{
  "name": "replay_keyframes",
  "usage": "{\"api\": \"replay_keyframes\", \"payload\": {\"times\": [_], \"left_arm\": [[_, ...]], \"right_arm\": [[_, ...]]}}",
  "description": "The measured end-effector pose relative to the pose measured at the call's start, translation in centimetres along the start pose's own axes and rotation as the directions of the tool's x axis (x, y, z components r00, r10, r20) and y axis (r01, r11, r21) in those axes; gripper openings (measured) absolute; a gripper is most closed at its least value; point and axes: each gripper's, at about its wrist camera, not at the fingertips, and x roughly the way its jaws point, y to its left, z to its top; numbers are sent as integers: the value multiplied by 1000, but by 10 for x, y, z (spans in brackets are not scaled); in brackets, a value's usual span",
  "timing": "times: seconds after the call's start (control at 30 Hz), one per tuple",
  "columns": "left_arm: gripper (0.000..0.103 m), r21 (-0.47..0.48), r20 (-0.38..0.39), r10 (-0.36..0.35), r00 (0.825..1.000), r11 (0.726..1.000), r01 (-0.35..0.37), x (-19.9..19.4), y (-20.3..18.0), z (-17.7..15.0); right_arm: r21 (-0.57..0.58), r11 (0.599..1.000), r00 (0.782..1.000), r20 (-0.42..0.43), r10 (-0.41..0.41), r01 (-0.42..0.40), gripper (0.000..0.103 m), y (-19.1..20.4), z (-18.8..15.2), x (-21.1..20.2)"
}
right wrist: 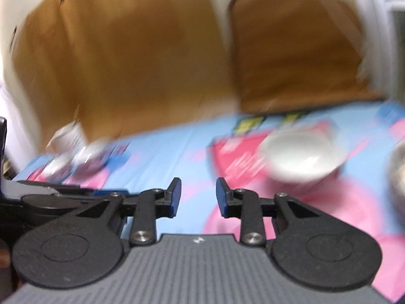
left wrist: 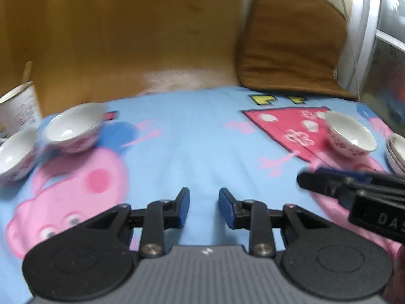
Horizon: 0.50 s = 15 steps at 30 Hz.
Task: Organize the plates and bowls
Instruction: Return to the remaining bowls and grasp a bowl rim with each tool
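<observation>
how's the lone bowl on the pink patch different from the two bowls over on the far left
The lone bowl stands by itself on the pink patch of the cloth, at the right. The two left bowls sit side by side next to a white cup, on the blue part. All three are white with pink patterns outside, upright and empty.

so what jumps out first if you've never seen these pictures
The cartoon pig cloth, bright blue and pink, covers the whole surface. White bowls with pink patterns stand on it: two on the left beside a white cup, one on the right next to a stack at the edge. In front, the left gripper is open with nothing between its blue fingers.
</observation>
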Motion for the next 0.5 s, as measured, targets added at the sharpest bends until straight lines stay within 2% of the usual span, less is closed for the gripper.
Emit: {"api": "replay_keyframes", "payload": {"times": [0.07,0.17,0.3,0.4,0.5], "left_arm": [[32,-20,-1,42,999,999,-42,-9,22,-6],[33,-79,22,76,997,994,-74,-22,59,-11],[33,-173,56,162,985,973,-150,-31,103,-10],[33,-247,78,201,977,953,-176,-31,130,-17],[32,-287,82,196,977,944,-165,-29,141,-24]], "right_arm": [[11,999,998,-61,36,-35,34,12,-4,10],[-30,997,993,-100,61,-65,36,32,-2,21],[-5,992,978,-168,123,-126,36,58,2,36],[-7,989,969,-203,141,-145,36,78,9,52],[23,987,962,-225,157,-156,36,93,20,74]]}}
